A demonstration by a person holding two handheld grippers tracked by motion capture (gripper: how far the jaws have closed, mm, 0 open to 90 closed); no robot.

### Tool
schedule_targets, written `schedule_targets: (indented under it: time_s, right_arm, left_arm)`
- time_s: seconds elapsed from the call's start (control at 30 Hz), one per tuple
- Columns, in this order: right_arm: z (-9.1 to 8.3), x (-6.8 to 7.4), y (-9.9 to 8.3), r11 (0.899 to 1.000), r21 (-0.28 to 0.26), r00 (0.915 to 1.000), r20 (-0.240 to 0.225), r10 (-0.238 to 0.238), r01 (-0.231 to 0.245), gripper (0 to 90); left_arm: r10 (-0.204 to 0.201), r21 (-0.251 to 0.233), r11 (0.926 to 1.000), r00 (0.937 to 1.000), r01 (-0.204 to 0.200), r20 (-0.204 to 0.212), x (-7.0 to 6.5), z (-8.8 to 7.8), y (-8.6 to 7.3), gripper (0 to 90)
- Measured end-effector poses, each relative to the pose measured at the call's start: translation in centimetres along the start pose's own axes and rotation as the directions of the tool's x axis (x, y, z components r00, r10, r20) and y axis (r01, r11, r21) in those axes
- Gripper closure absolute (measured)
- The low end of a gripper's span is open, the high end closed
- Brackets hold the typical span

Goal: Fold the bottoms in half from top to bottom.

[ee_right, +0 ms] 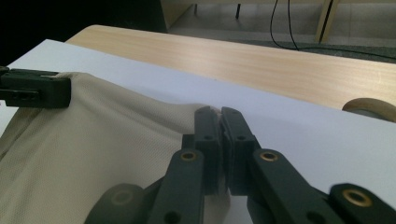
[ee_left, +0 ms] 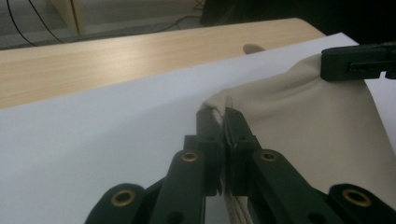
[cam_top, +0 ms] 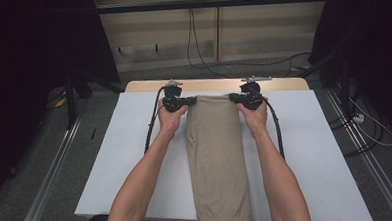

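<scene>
Beige trousers (cam_top: 216, 156) lie lengthwise down the middle of the white sheet (cam_top: 132, 153), folded into one long strip that hangs over the near edge. My left gripper (cam_top: 187, 101) is shut on the far left corner of the trousers (ee_left: 299, 126), with cloth pinched between its jaws (ee_left: 220, 119). My right gripper (cam_top: 233, 97) is shut on the far right corner of the trousers (ee_right: 93, 140), its jaws closed on the hem (ee_right: 218, 116). Both hands hold the far edge stretched between them. The other gripper's jaw tip (ee_left: 357, 60) shows across the cloth.
The white sheet covers a wooden table (cam_top: 215, 85) whose bare strip shows at the far edge. Black cables (cam_top: 150, 128) trail from both grippers. Beyond the table are grey floor, wooden panels (cam_top: 197, 35) and dark curtains at both sides.
</scene>
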State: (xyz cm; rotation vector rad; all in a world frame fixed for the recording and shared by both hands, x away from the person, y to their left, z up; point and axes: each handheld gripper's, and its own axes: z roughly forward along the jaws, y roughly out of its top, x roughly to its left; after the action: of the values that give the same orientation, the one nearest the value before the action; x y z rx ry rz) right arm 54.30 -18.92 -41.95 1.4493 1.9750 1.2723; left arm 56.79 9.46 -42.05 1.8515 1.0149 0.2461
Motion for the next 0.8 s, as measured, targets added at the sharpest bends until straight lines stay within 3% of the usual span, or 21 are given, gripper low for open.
schedule_targets:
  time_s: [0.3,0.47,0.53,0.67,0.8]
  right_arm:
    - [-1.0,0.0,2.2,0.999,-0.045,1.0,0.0,0.004,-0.004,86.8]
    - [-1.7,0.4,4.0,0.997,-0.078,0.9999,-0.001,-0.016,0.016,86.8]
    - [-2.2,0.7,4.7,0.995,-0.095,0.9996,-0.007,-0.026,0.025,86.8]
    - [-3.3,0.7,5.1,0.993,-0.114,0.9994,-0.03,-0.017,0.013,86.9]
    - [-4.4,1.4,4.9,0.992,-0.124,0.9978,-0.052,-0.04,0.034,86.9]
  left_arm:
    - [0.023,-0.056,0.9982,0.9997,-0.024,-0.012,-0.4,-0.8,2.5,86.9]
    - [0.037,-0.099,0.9943,0.9992,-0.039,-0.016,-0.6,-1.7,4.4,86.9]
    - [0.063,-0.103,0.9925,0.9977,-0.065,-0.024,-0.9,-2.1,4.9,86.9]
    - [0.077,-0.124,0.9893,0.997,-0.077,-0.002,-1.5,-3.2,4.9,86.9]
    - [0.101,-0.128,0.9866,0.9948,-0.101,0.001,-2.5,-4.2,4.2,86.9]
